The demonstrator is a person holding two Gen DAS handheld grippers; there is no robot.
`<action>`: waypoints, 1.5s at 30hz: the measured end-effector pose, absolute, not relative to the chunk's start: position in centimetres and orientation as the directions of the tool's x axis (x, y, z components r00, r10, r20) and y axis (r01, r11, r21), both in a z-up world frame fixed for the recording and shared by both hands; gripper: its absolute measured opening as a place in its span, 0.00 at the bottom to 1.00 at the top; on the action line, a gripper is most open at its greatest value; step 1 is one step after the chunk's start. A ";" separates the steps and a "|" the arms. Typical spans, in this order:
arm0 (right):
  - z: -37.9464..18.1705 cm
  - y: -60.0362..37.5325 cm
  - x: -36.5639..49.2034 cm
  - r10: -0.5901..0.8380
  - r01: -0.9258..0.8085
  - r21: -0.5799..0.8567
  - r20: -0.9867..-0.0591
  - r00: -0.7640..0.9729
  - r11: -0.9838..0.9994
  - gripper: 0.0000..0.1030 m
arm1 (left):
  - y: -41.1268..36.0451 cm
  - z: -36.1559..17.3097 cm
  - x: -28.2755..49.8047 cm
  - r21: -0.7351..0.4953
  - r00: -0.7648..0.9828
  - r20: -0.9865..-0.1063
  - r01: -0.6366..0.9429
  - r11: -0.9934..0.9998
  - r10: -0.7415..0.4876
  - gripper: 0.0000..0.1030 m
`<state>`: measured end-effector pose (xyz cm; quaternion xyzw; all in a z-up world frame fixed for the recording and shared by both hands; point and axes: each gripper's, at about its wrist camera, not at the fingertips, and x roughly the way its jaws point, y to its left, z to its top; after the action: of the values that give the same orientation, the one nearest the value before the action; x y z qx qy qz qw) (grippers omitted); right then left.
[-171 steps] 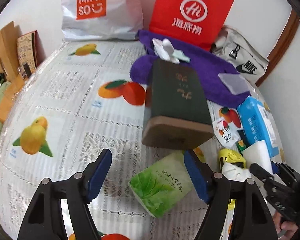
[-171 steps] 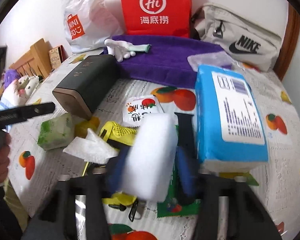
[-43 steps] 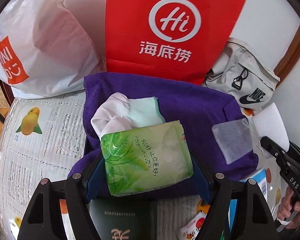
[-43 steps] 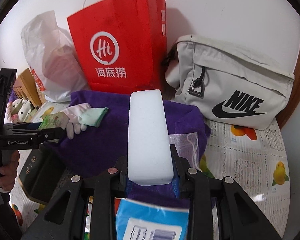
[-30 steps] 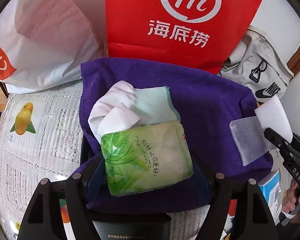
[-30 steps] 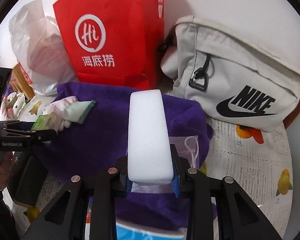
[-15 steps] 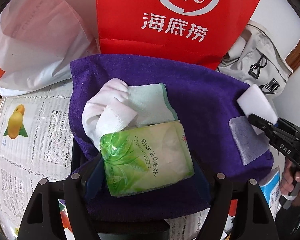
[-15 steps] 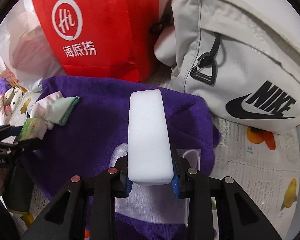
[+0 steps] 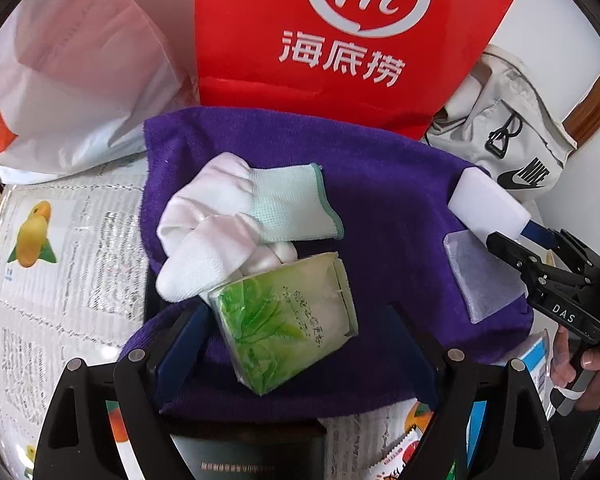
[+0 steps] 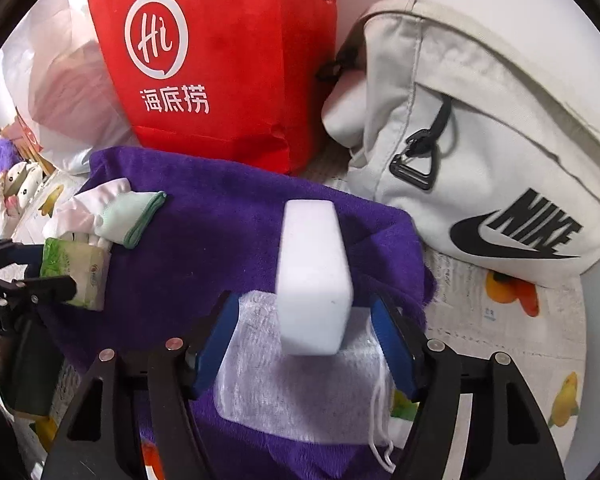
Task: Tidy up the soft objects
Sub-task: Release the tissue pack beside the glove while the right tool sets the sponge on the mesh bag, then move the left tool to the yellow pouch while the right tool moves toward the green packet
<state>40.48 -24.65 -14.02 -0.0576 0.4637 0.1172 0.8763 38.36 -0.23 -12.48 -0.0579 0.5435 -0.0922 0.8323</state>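
Both claws were spreading: the left gripper (image 9: 296, 344) was letting the green tissue pack (image 9: 286, 322) settle on the purple towel (image 9: 392, 216) against the white gloves (image 9: 228, 224), while the right gripper (image 10: 306, 344) freed the white sponge (image 10: 314, 280) over the mesh pouch (image 10: 300, 396). Best to lift each straight back, so neither pad dragged the soft items.

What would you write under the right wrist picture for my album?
The right gripper opens, letting a white sponge go onto a mesh pouch on the purple towel.
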 end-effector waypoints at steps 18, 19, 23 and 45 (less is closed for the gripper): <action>-8.5 -25.1 28.5 0.190 -0.220 0.056 -0.732 0.654 0.974 0.67 | 1.4 -6.0 29.3 -0.183 0.553 -0.801 0.135 0.974 -0.228 0.86; -8.5 -25.0 27.4 0.195 -0.220 0.063 -0.731 0.654 0.974 0.67 | 1.5 -5.8 28.7 -0.175 0.560 -0.799 0.136 0.975 -0.221 0.86; -8.7 -24.6 24.0 0.231 -0.233 0.103 -0.738 0.634 0.967 0.70 | 2.5 -5.7 26.3 -0.170 0.565 -0.798 0.122 0.978 -0.209 0.86; -16.8 -22.7 12.9 0.279 -0.203 0.203 -0.828 0.486 0.958 0.39 | 4.8 -11.8 16.0 -0.172 0.518 -0.835 0.071 0.983 -0.183 0.86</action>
<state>12.86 -22.70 -16.75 0.0389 0.4872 0.1399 0.8611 15.99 4.77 -11.77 -0.0580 0.4853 -0.0731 0.8694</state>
